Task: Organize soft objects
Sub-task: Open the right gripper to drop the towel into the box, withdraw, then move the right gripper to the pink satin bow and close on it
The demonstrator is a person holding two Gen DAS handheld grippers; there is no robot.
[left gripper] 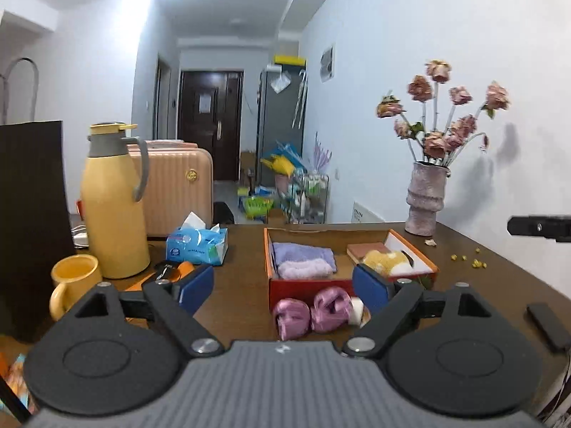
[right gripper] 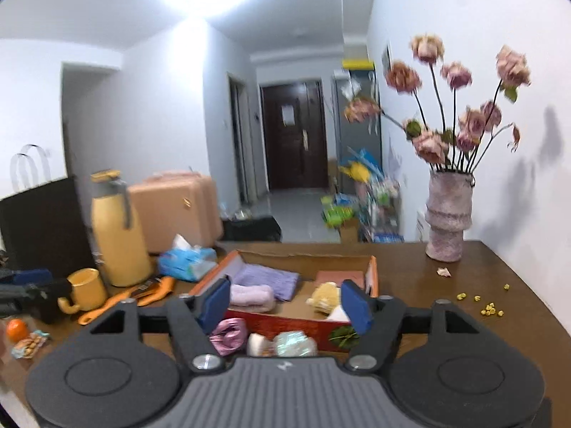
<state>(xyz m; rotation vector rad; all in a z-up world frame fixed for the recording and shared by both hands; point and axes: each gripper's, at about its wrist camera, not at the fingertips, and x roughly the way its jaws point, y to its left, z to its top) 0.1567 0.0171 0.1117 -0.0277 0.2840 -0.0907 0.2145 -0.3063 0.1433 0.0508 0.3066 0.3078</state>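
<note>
pink bundles touch orange box.

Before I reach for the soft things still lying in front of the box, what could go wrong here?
1. The pink bundles lie tight against the orange box; a low grab may catch its front wall and shove it.
2. The box already holds the purple towels and a yellow plush, so added items could pile up and spill.
3. The yellow mug and thermos stand close beside the left gripper; a wide swing might knock them.
</note>
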